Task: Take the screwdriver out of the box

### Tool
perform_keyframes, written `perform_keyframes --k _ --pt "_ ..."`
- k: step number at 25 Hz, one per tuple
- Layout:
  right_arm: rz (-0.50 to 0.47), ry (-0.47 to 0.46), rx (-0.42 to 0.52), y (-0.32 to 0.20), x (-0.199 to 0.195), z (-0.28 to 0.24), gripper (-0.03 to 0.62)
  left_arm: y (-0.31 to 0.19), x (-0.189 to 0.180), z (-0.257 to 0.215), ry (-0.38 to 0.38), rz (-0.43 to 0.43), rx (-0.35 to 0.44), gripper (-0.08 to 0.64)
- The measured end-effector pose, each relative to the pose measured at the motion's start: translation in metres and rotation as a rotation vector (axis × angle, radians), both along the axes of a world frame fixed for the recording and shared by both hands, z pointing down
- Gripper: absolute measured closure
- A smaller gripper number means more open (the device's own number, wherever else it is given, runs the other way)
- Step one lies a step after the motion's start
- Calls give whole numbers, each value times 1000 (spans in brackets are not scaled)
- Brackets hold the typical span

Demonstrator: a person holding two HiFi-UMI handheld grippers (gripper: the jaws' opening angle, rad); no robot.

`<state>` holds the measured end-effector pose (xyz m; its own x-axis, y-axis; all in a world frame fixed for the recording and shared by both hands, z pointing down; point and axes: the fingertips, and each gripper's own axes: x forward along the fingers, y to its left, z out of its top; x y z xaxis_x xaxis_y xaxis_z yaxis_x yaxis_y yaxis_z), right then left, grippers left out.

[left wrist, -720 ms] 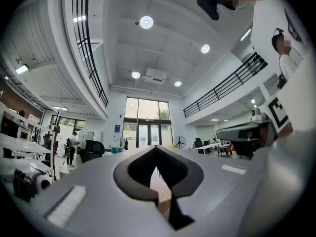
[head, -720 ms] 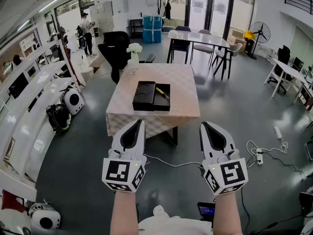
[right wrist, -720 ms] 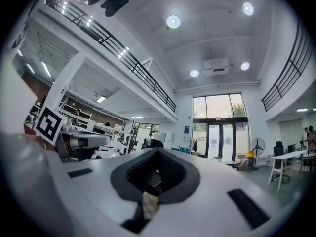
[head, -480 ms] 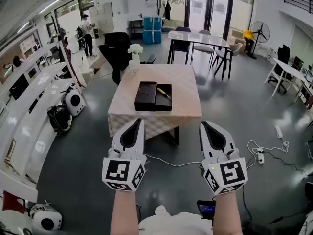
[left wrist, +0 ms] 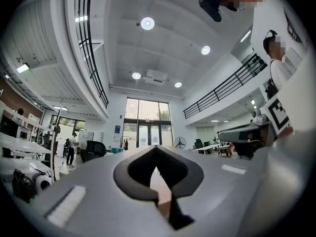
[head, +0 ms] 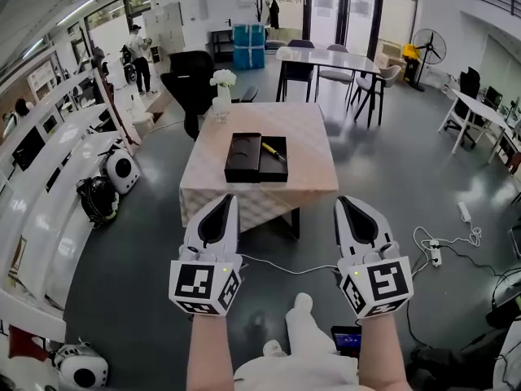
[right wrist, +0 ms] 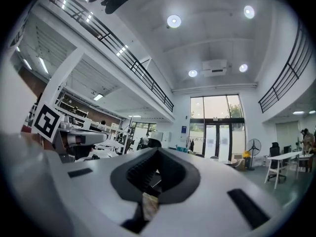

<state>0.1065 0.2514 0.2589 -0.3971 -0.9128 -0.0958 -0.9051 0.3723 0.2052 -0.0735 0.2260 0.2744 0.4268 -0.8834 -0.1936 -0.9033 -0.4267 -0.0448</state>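
An open black box (head: 256,158) lies on a table (head: 313,182) with a checked cloth, in the head view's middle. Its lid half is on the left. A yellow-handled screwdriver (head: 273,152) lies slanted in the right half. My left gripper (head: 228,198) and right gripper (head: 342,200) are held side by side over the floor, well short of the table's near edge. Both are shut with nothing in them. In the left gripper view the left gripper (left wrist: 157,147) shows jaws meeting at the tip. The right gripper (right wrist: 158,149) looks the same in its own view.
A vase of white flowers (head: 222,88) stands at the table's far left corner. A black chair (head: 192,76) is behind it. White cables and a power strip (head: 434,257) lie on the floor at right. White shelves (head: 49,177) line the left. My foot (head: 301,304) steps forward below.
The view has moved a little towards the table, and a leg and foot have come into sight at the bottom. Both grippers keep their place in the view and stay shut.
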Motion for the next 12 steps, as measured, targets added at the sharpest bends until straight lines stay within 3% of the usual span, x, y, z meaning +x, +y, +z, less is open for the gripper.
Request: perform_keyframes --k 12 --pt "-74 12 -5 -98 -30 13 588 -78 -26 17 -18 -60 -26 554"
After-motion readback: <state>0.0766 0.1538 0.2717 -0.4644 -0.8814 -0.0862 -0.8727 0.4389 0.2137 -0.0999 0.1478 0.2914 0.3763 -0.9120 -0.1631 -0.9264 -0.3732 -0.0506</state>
